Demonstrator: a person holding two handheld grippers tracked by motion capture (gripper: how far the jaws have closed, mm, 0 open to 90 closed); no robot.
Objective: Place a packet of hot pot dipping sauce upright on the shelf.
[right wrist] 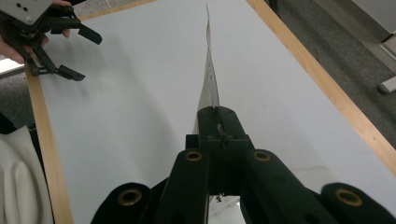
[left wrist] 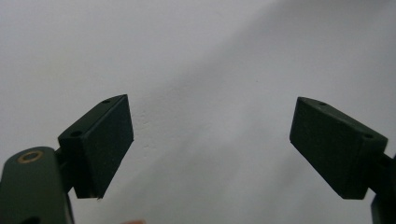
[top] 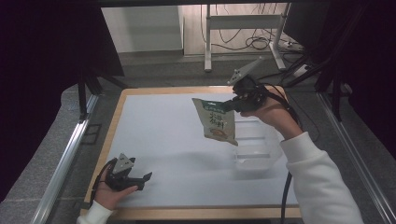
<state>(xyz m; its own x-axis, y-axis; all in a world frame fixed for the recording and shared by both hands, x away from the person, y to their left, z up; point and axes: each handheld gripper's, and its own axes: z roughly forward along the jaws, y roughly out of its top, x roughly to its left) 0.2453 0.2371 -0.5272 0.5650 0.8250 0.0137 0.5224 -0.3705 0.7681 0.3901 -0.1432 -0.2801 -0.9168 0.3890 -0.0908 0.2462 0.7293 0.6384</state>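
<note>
- And there it was: the right gripper (top: 229, 105) had its jaws pinched flat together on the top edge of the snack pouch (top: 216, 122), holding it up in the air.
- The pouch hung clear of the tabletop (top: 168, 140), tilted, its lower corner dangling just over the near-left rim of the clear plastic container (top: 254, 149).
- In the right gripper view, the pouch (right wrist: 208, 79) ran edge-on, straight out toward 12 o'clock from the closed jaws, thin as a blade.
- The container sat at about 3 o'clock on the tabletop, close to the right wooden edge (top: 285, 140), with little spare room on that side.
- Down at 7 o'clock, the left gripper (top: 135, 179) rested low near the front wooden edge, jaws spread wide with nothing between them.
- The left gripper view confirmed it: two black pads (left wrist: 105, 140) well apart, bare white surface in the gap.
- Between the two grippers lay a broad open stretch of white tabletop, from 9 o'clock through the centre.
- Beyond the far edge at 12 o'clock stood a white frame with loose cables (top: 247, 39) on the floor, well apart from the work.
</note>
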